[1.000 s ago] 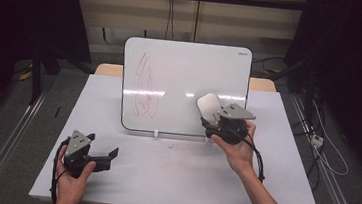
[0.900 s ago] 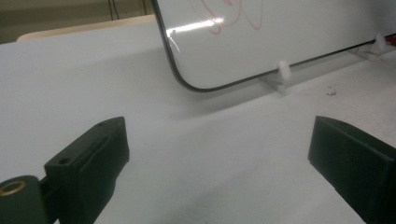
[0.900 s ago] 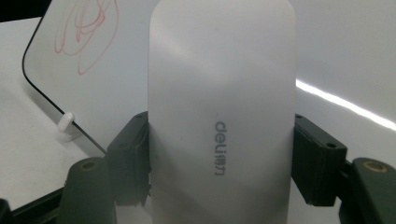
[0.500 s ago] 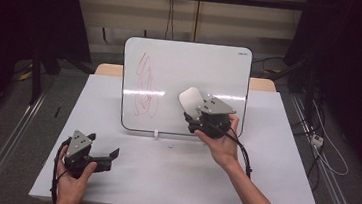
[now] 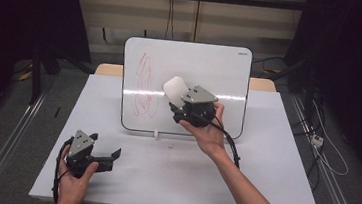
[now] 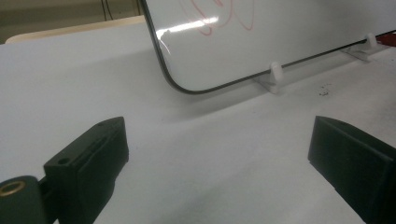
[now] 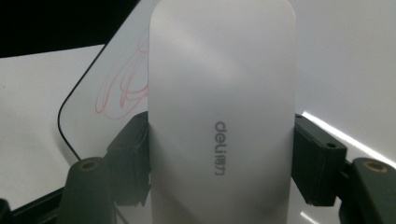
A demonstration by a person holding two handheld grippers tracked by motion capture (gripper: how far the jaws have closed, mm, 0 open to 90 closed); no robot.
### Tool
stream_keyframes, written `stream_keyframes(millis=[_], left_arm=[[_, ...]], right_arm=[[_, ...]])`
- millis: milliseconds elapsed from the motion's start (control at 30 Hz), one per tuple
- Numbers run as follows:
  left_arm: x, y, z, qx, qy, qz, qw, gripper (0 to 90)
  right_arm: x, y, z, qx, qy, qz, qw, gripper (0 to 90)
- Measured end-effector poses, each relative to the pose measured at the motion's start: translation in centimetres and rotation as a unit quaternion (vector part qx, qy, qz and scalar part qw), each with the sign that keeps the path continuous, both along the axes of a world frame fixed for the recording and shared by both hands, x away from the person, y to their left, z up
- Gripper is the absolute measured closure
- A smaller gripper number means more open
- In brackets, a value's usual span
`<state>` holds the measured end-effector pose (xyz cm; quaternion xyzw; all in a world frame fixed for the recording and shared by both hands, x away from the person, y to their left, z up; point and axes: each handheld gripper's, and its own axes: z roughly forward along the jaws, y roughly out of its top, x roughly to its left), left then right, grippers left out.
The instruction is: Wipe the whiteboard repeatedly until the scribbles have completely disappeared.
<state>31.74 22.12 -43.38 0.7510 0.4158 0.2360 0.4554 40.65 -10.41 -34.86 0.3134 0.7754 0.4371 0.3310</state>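
White eraser (image 5: pixel 175 88) w/ grey "deli" print, clamped by its two long sides in the right gripper (image 5: pixel 181 103); jaws pressed on both edges in the right gripper view (image 7: pixel 222 140). Eraser is held up in front of the whiteboard (image 5: pixel 212 70), roughly board centre, just right of the red scribble (image 5: pixel 144 84); contact w/ board surface can't be told. Whiteboard stands upright on small white clip feet (image 6: pixel 275 74) at the back-middle of the white table (image 5: pixel 273 171). Right hand (image 5: pixel 206 129) is in front of the board's lower half. Left gripper (image 5: pixel 97 155) sits low on the table, well front-left of the board, near its bottom-left corner; jaws wide apart, nothing between them (image 6: pixel 224 154). Left hand (image 5: pixel 73 182) grips its body.
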Motion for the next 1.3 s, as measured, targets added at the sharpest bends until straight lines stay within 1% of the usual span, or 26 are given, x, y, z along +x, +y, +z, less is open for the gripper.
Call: stream_keyframes(millis=[33, 133, 167, 200, 300, 600, 733, 833, 933, 967, 1000, 1033, 1067, 1233, 1300], left_arm=[[0.0, 0.1, 0.0, 0.002, -0.001, -0.001, 1.0000, 4.8], [-0.1, 0.1, 0.1, -0.003, -0.002, 0.001, 1.0000, 4.8], [-0.1, 0.1, 0.1, -0.003, -0.002, 0.001, 1.0000, 4.8], [-0.1, 0.1, 0.1, -0.003, -0.002, 0.001, 1.0000, 4.8], [-0.1, 0.1, 0.1, -0.003, -0.002, 0.000, 1.0000, 4.9], [0.0, 0.0, 0.1, -0.002, -0.002, 0.000, 1.0000, 4.9], [-0.1, 0.0, 0.0, -0.003, -0.001, -0.002, 1.0000, 4.9], [-0.1, 0.1, 0.1, -0.004, 0.000, -0.001, 1.0000, 4.9], [-0.1, 0.3, 0.1, -0.006, 0.001, -0.001, 1.0000, 4.8], [-0.2, 0.3, 0.1, -0.009, 0.002, -0.002, 1.0000, 4.9], [-0.2, 0.3, 0.2, -0.005, -0.001, -0.003, 1.0000, 4.8], [-0.2, 0.3, 0.2, -0.005, -0.001, -0.003, 1.0000, 4.8], [-0.3, 0.2, 0.2, -0.007, 0.000, -0.004, 1.0000, 4.8], [-0.3, 0.4, 0.2, -0.008, 0.000, -0.002, 1.0000, 4.9], [-0.3, 0.5, 0.2, -0.010, 0.001, 0.000, 0.9999, 4.8]], right_arm=[[0.2, 0.3, 0.1, -0.003, -0.002, 0.001, 1.0000, 31.3], [0.6, 1.2, 0.5, -0.008, -0.010, 0.003, 0.9999, 31.3], [0.6, 1.2, 0.5, -0.008, -0.010, 0.003, 0.9999, 31.3], [0.8, 1.6, 0.8, -0.009, -0.010, 0.005, 0.9999, 31.3], [1.0, 1.9, 1.0, -0.010, -0.014, 0.007, 0.9998, 31.3], [2.1, 2.9, 2.3, 0.002, -0.019, 0.005, 0.9998, 31.3], [2.6, 3.3, 2.6, -0.002, -0.021, 0.006, 0.9998, 31.3], [3.5, 4.0, 2.8, -0.012, -0.020, 0.004, 0.9997, 31.3], [3.9, 4.2, 2.8, -0.009, -0.019, 0.004, 0.9998, 31.3], [4.3, 4.6, 2.7, -0.012, -0.018, -0.001, 0.9998, 31.3], [4.5, 4.8, 2.7, -0.015, -0.018, -0.001, 0.9997, 31.3], [4.5, 4.8, 2.7, -0.015, -0.018, -0.001, 0.9997, 31.3], [4.9, 5.2, 2.7, -0.021, -0.019, -0.002, 0.9996, 31.3], [5.5, 5.9, 2.9, -0.026, -0.019, -0.001, 0.9995, 31.3], [6.0, 6.3, 3.1, -0.029, -0.020, -0.003, 0.9994, 31.3]])
